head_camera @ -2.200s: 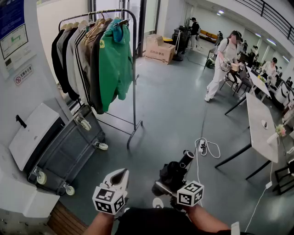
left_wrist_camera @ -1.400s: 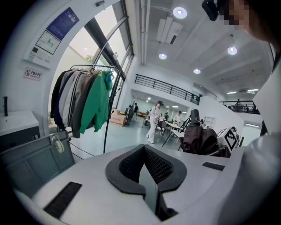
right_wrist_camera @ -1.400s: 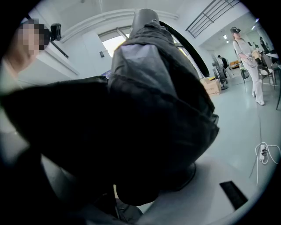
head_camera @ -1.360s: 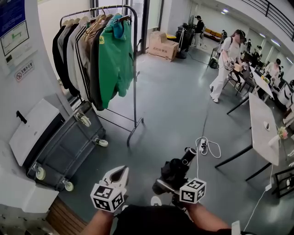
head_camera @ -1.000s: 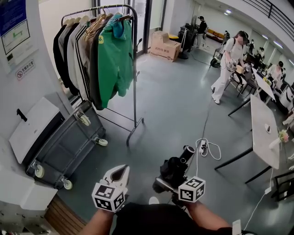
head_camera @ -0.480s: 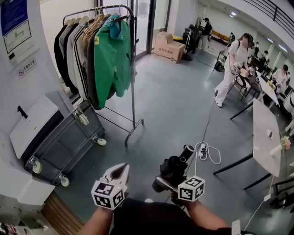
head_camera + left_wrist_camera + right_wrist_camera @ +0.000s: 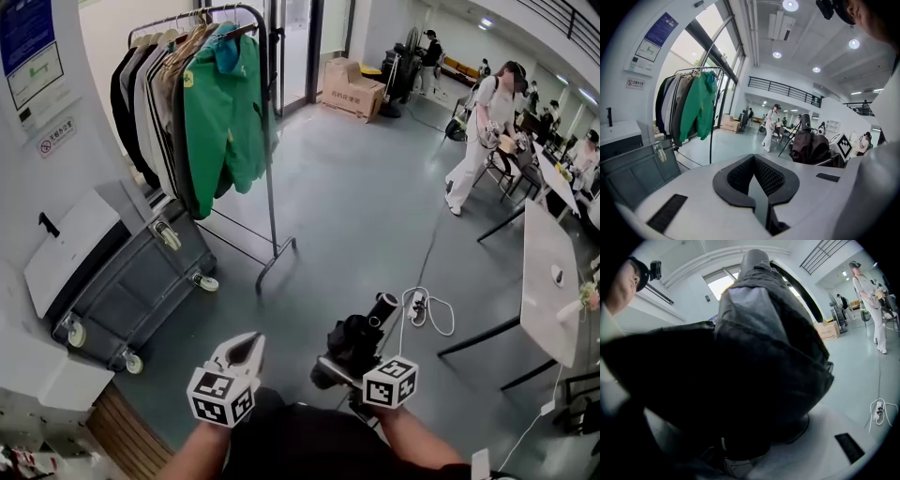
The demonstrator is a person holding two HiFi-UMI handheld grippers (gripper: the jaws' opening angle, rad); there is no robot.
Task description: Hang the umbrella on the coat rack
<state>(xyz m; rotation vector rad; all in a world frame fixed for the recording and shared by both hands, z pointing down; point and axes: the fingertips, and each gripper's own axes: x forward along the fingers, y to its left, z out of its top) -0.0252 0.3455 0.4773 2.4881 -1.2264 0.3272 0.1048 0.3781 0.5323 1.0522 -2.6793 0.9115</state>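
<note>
We found the right gripper (image 7: 339,366) clamped on the folded umbrella (image 7: 366,330), well short of the coat rack (image 7: 268,141) — evidently for carrying it there — and the left gripper (image 7: 244,345) closed on nothing, kept free.

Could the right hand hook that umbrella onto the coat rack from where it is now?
Probably not yet. The right gripper holds the umbrella low, and the coat rack stands well off across open floor; nothing blocks the way.

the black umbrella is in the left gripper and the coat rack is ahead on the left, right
No: the head view shows the umbrella in the right gripper; the left gripper is empty. The coat rack is ahead on the left.
</note>
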